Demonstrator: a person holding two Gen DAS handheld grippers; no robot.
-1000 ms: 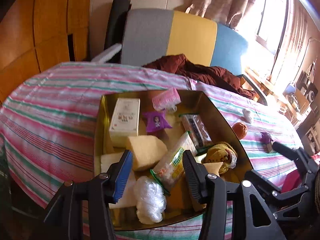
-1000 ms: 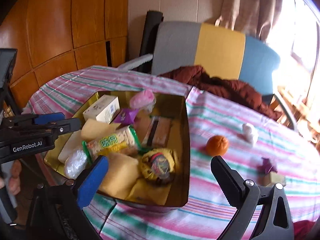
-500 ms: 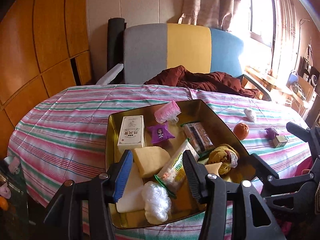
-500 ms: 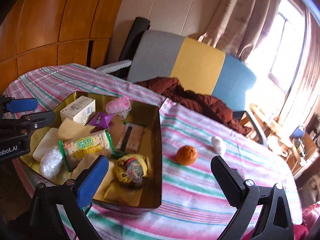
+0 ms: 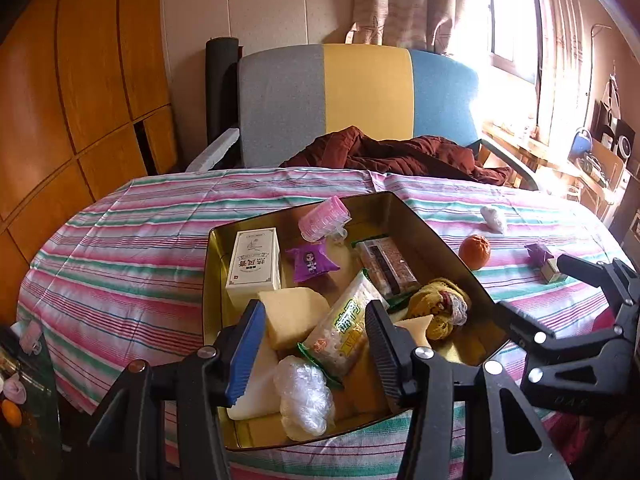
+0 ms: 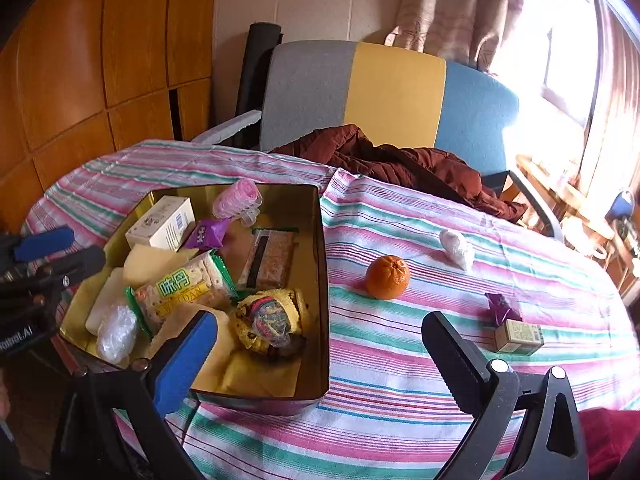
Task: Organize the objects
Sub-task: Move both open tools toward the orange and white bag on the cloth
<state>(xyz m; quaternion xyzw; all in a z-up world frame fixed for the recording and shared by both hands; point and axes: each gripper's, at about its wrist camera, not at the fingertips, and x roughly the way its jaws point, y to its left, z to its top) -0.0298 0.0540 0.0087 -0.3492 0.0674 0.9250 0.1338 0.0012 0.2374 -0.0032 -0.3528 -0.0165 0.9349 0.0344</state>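
A gold metal tin [image 5: 434, 232] [image 6: 323, 264] sits on the striped tablecloth, filled with several items: a white box [image 5: 254, 266], a cracker pack [image 6: 184, 290], a purple packet [image 5: 310, 265], a pink roll [image 6: 238, 196]. Loose on the cloth to its right lie an orange [image 6: 387, 277] [image 5: 474, 251], a white wad [image 6: 457, 248], a purple wrapper [image 6: 502, 309] and a small box [image 6: 518, 337]. My left gripper [image 5: 310, 344] is open, above the tin's near end, holding nothing. My right gripper [image 6: 320, 350] is wide open over the tin's near right corner.
Behind the table [image 6: 400, 384] stands a grey, yellow and blue chair [image 6: 392, 92] with a dark red garment [image 6: 400, 164] on its seat. Wood panelling [image 5: 80, 100] is at the left, a bright window [image 6: 568, 60] at the right. Small clutter lies at the lower left [image 5: 16, 392].
Both grippers have pulled back and up from the table, so more of the room shows. Their jaws stay as open as before, and the objects have not moved.
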